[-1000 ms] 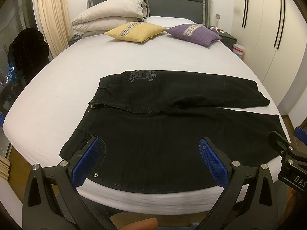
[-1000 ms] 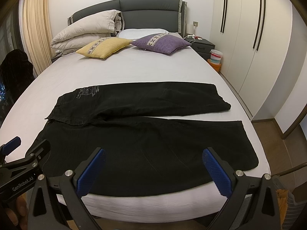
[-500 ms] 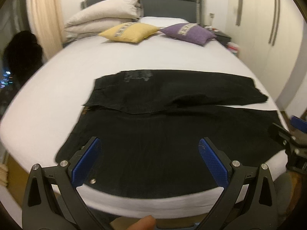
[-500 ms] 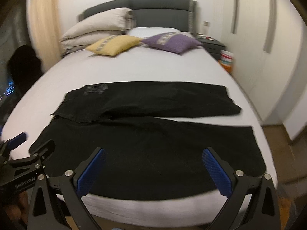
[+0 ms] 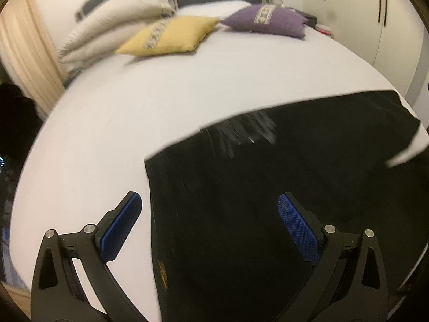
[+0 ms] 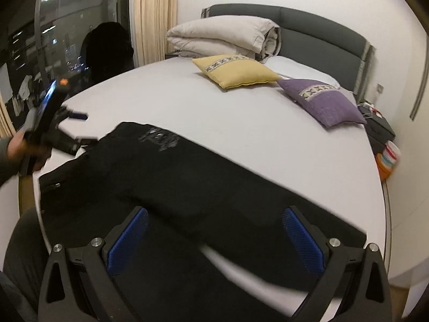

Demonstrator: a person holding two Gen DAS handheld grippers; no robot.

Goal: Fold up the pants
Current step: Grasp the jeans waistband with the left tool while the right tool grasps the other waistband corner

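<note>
Black pants (image 5: 268, 187) lie flat on the white bed, both legs spread out, a grey print on the far hip (image 6: 159, 138). My left gripper (image 5: 209, 225) is open and empty above the waistband end, its left finger over bare sheet. My right gripper (image 6: 214, 238) is open and empty above the legs (image 6: 214, 187), near the gap between them. The left gripper also shows in the right wrist view (image 6: 51, 123), held by a hand at the waist end.
A yellow cushion (image 6: 236, 71), a purple cushion (image 6: 324, 102) and a folded duvet (image 6: 222, 37) lie at the headboard end. A nightstand (image 6: 380, 128) and a striped bucket (image 6: 387, 159) stand to the right. A curtain (image 6: 154, 18) and window are at left.
Both grippers have moved in over the bed and apart: the left swung to the waistband end, the right toward the legs. Both stay open. The pants have not moved.
</note>
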